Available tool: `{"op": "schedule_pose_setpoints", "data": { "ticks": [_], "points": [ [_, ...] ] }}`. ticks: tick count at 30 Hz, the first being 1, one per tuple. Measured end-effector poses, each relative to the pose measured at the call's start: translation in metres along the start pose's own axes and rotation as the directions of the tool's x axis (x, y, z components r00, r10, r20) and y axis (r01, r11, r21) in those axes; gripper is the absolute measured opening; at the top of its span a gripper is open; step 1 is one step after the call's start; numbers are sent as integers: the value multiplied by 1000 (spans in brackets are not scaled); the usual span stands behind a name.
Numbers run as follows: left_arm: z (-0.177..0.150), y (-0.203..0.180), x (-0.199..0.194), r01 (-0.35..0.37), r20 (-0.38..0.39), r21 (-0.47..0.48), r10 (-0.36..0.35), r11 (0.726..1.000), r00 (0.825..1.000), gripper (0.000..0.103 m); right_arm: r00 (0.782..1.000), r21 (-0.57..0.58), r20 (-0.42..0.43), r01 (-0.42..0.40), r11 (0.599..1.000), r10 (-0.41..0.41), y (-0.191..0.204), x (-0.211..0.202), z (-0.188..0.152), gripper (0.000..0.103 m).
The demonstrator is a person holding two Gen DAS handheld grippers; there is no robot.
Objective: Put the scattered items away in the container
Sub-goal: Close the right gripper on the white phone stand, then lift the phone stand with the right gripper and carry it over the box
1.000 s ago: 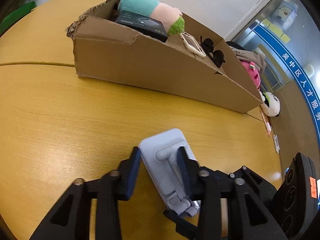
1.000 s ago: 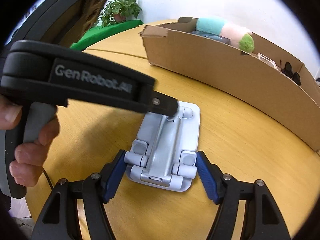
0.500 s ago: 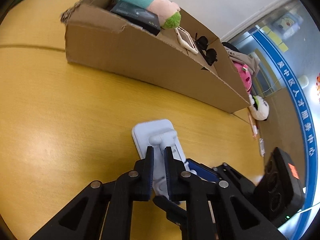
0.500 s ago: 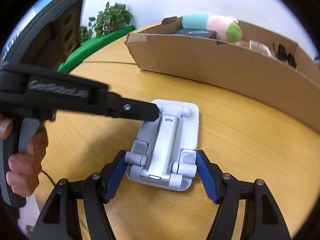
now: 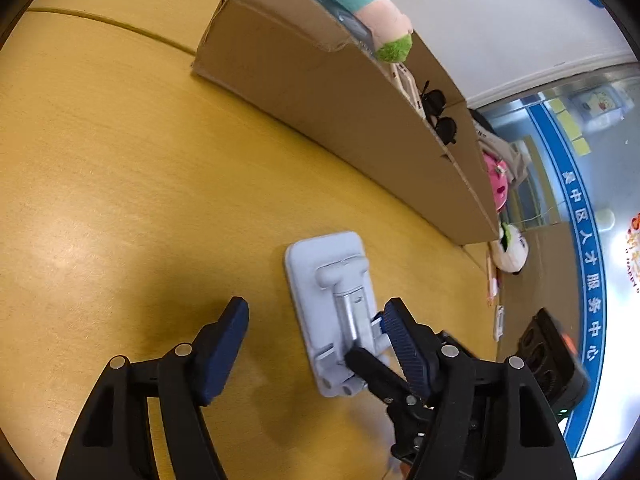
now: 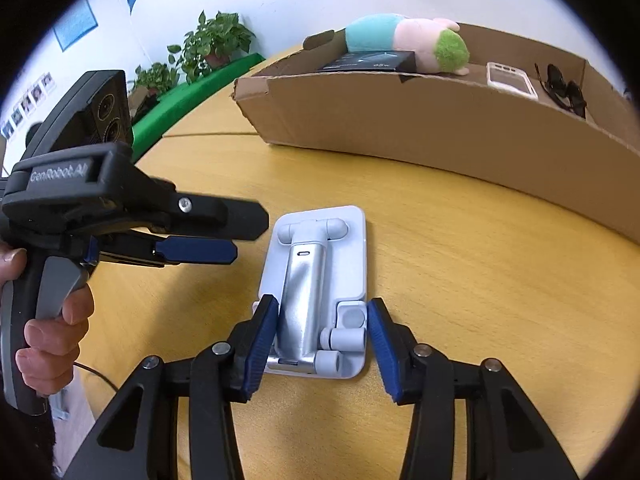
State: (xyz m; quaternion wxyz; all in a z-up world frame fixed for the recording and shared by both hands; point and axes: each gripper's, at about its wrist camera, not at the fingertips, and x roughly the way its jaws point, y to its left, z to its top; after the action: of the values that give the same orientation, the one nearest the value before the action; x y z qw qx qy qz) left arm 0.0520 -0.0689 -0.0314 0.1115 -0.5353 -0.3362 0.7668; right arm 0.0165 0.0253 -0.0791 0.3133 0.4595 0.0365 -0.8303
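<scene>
- My right gripper (image 6: 322, 344) points down at the white folding phone stand (image 6: 320, 292) lying flat on the yellow wooden tabletop (image 6: 460, 280); its jaws are closing, with the stand's near end between the blue pads.
- The left-hand pad (image 6: 262, 344) sits against the stand's silver arm and near edge. The right-hand pad stands just beside the stand's corner, and I cannot tell whether it touches.
- My left gripper (image 5: 316, 336) hangs over the same stand (image 5: 332, 312) from the side, jaws opening and spread wide. Its pads are clear of the stand: one (image 5: 224, 352) is over bare tabletop (image 5: 120, 160), the other is above the stand's hinged end, next to the right gripper's finger.
- From the right wrist view, my left gripper (image 6: 212, 236) appears to the left of the stand, with my hand (image 6: 52, 340) wrapped round its handle.
- The cardboard box (image 6: 420, 128), the container, stands on the tabletop beyond both grippers, well apart from the stand.
- In the box lie a plush toy (image 6: 408, 40) in teal, pink and green, a flat black box (image 6: 372, 62) beside it, a white phone-sized case (image 6: 510, 80) and dark sunglasses (image 6: 562, 90).
- Past the box's far end, seen from my left gripper, a white and green plush (image 5: 510, 246) is visible.
- Potted plants (image 6: 216, 46) stand against the wall beyond the tabletop, up and to the left of my right gripper.
</scene>
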Motion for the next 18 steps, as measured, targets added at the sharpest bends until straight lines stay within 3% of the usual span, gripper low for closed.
{"op": "schedule_pose_setpoints", "data": {
  "ticks": [3, 5, 6, 7, 9, 13, 15, 18],
  "points": [
    [-2, -3, 2, -10, -5, 18, 10, 1000, 1000, 73, 1000, -51, -6, 20, 998, -21, 9, 4, 0, 55],
    [-2, -5, 6, -1, -12, 22, 1, 1000, 1000, 69, 1000, -69, -4, 17, 997, -17, 11, 6, -2, 54],
    [-3, -6, 10, 7, -24, 20, -7, 1000, 1000, 56, 1000, -65, -5, 10, 998, -10, 10, 6, -2, 54],
    [-5, -5, 13, 11, -42, 20, -10, 1000, 999, 50, 1000, -57, -3, 10, 998, -10, 8, 6, -2, 52],
    [-6, -7, 12, -13, -18, 43, 14, 999, 1000, 45, 1000, -17, 5, -7, 1000, 7, 0, 4, -2, 45],
    [-8, -1, 16, 3, -20, 19, -3, 1000, 1000, 22, 999, 36, 9, -33, 999, 33, -13, 0, -5, 45],
    [-9, 1, 18, 2, -22, 17, -2, 1000, 1000, 16, 999, 54, 12, -44, 998, 43, -16, -1, -5, 45],
    [-12, 0, 21, 24, -21, 9, -24, 1000, 999, 16, 998, 88, 20, -63, 994, 62, -21, -3, -6, 45]
  ]
}}
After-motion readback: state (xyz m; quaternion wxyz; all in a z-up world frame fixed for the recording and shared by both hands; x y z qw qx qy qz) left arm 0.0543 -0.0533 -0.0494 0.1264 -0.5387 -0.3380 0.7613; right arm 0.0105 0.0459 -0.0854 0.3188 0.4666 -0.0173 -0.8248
